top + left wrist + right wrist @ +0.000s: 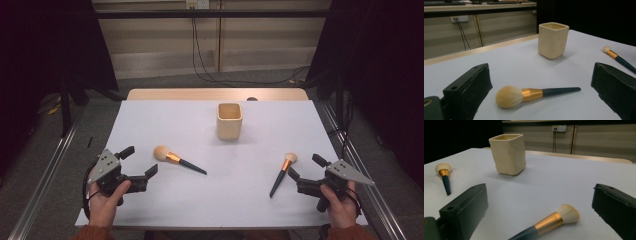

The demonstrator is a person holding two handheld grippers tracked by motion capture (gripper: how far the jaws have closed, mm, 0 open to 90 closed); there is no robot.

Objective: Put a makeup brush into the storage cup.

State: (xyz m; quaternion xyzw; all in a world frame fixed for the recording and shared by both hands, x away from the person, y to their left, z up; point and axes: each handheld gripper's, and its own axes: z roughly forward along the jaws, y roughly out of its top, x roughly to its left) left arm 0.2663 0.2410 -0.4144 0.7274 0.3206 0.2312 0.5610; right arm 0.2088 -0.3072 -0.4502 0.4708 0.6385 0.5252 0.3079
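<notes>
Fluffy-headed brushes (177,160) (283,173) flat beside squarish cream cup (229,120), both grippers' (140,163) (306,167) fingers released.

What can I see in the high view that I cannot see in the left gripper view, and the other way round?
The high view alone gives the person's two hands, the left hand and the right hand, the right gripper, the whole white table and the grey floor around it.

The left gripper view alone gives a wall socket with two cables, and the brushes and cup from the side.

Both share the left gripper with open jaws, the big brush, the small brush and the upright cream cup.
</notes>
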